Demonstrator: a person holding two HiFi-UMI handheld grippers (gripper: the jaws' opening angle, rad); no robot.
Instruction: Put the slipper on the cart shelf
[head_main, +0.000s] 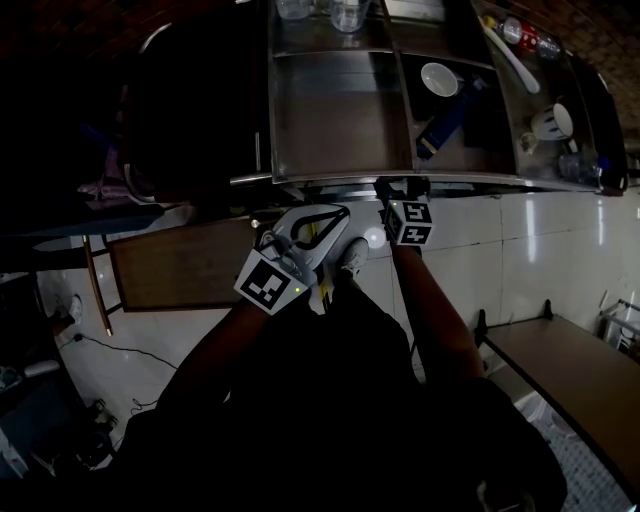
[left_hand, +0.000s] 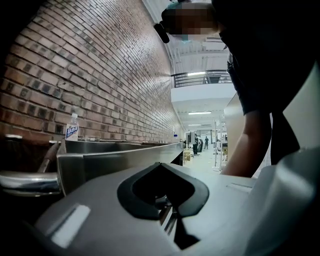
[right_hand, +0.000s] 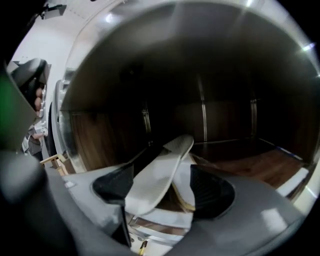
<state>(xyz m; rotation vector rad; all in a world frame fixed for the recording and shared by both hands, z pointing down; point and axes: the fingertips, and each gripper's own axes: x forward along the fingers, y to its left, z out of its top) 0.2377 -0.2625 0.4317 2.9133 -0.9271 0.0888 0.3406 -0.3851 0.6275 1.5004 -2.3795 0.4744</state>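
Jaws of the right gripper (right_hand: 162, 186) stand wide apart with the slipper (right_hand: 157, 172) between them, and neither pad is seen pressing on it. Slipper is tilted, pale sole turned towards the left-hand pad, its far end reaching into the dark bay of the cart's lower shelf (right_hand: 260, 167), a wooden board inside a steel frame. Whether it rests on that board cannot be told. Left gripper (left_hand: 161, 167) has its jaws closed together with nothing between them, beside the cart's steel top (left_hand: 125, 152)
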